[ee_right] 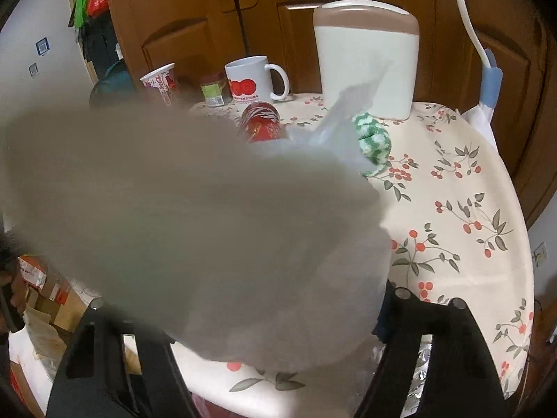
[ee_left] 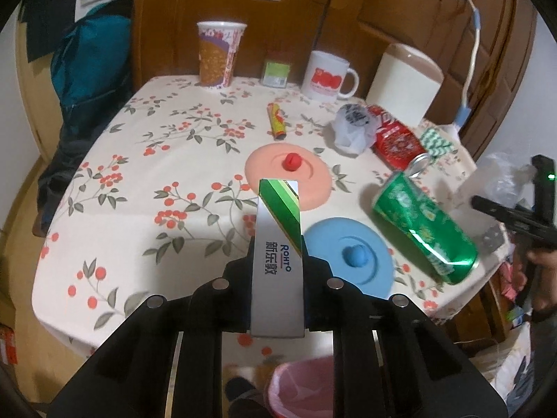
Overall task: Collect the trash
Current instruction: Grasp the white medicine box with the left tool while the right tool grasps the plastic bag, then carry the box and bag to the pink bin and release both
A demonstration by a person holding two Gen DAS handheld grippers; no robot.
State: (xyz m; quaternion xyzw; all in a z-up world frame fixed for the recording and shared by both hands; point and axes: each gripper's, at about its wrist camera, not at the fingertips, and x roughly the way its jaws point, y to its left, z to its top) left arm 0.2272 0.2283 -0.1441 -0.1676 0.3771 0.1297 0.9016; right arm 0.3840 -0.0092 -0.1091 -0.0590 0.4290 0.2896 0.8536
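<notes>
My left gripper (ee_left: 278,261) is shut on a silver and green Rohto box (ee_left: 278,244), held above the near table edge. A pink-lined trash bin (ee_left: 303,386) stands below. A green can (ee_left: 423,231) lies on its side at the right, with a red packet (ee_left: 395,141), a crumpled white wrapper (ee_left: 353,127) and a small printed tube (ee_left: 276,122) farther back. My right gripper (ee_right: 275,313) is shut on a clear plastic bag (ee_right: 209,226) that fills most of the right wrist view. It also shows in the left wrist view (ee_left: 508,205) at the far right.
A pink lid (ee_left: 313,181) and a blue lid (ee_left: 376,264) lie on the floral tablecloth (ee_left: 139,174). A paper cup (ee_left: 217,54), a small green box (ee_left: 276,73), a white mug (ee_left: 325,75) and a white container (ee_left: 403,83) stand at the back. A green-white wad (ee_right: 372,136) lies near it.
</notes>
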